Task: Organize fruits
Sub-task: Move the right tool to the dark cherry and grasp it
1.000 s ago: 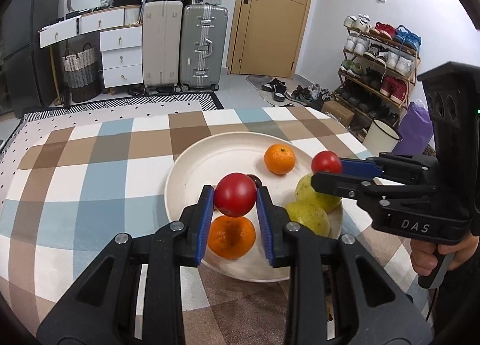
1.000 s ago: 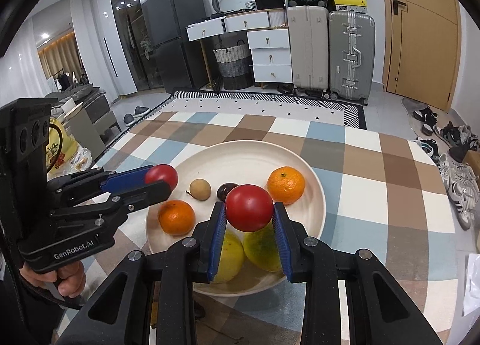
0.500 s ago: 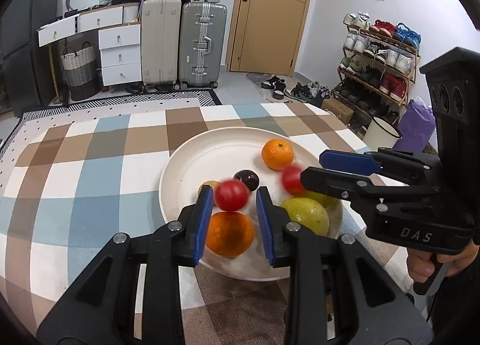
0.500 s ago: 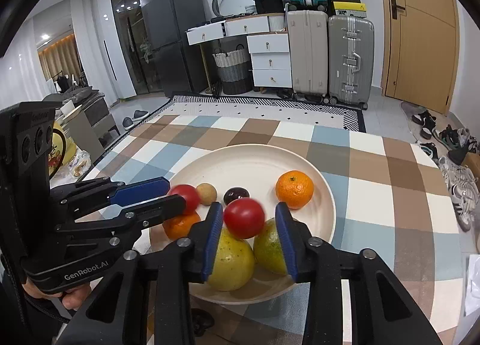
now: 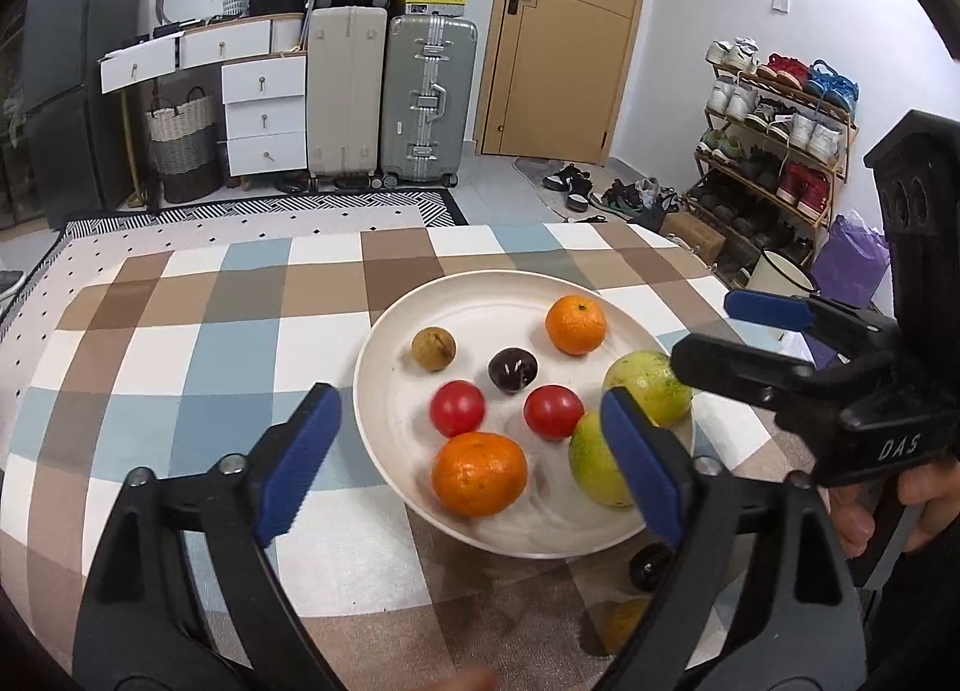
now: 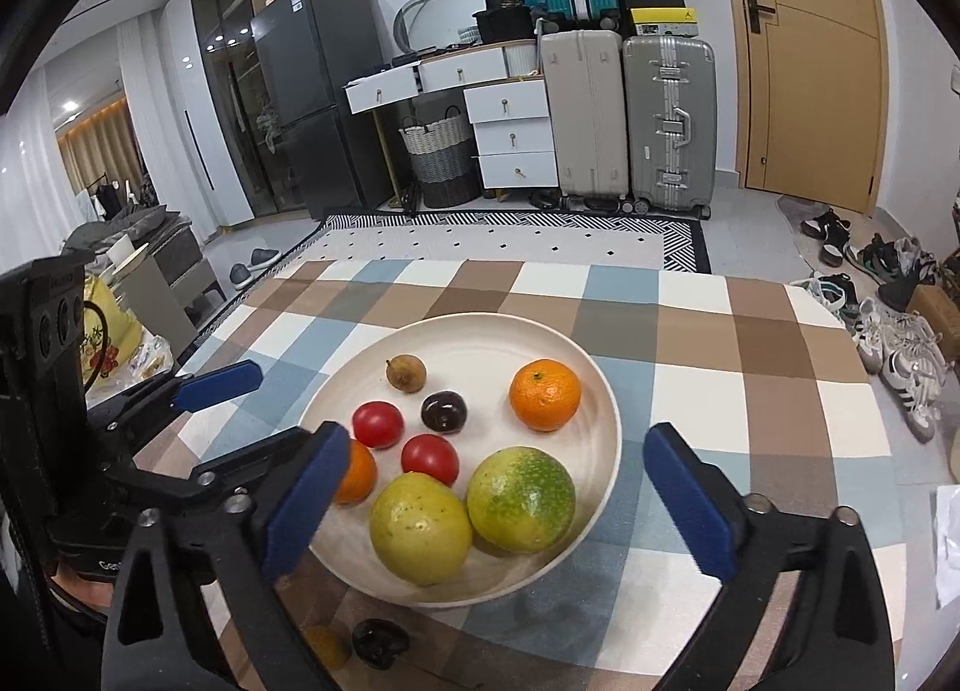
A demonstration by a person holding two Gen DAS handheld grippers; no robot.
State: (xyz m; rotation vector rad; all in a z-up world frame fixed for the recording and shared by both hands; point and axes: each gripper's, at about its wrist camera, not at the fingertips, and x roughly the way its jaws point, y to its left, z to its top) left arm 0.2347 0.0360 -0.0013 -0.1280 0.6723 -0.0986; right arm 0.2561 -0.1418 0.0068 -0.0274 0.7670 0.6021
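Observation:
A cream plate (image 5: 498, 295) (image 6: 480, 331) on the checked tablecloth holds two red tomatoes (image 5: 457, 407) (image 5: 553, 411), two oranges (image 5: 575, 325) (image 5: 479, 473), two yellow-green fruits (image 6: 521, 499) (image 6: 420, 528), a dark plum (image 5: 512, 370) and a small brown fruit (image 5: 433, 349). My left gripper (image 5: 468, 463) is open and empty above the plate's near side. My right gripper (image 6: 498, 505) is open and empty above the green fruits; it also shows in the left wrist view (image 5: 720, 331).
On the cloth in front of the plate lie a small dark fruit (image 6: 379, 643) and a small orange fruit (image 6: 327, 646). Suitcases (image 5: 384, 96), a white drawer unit (image 5: 264, 114) and a shoe rack (image 5: 774, 120) stand beyond the table.
Both grippers opened wide and let go of their red tomatoes, which dropped onto the plate. Both grippers have drawn back a little.

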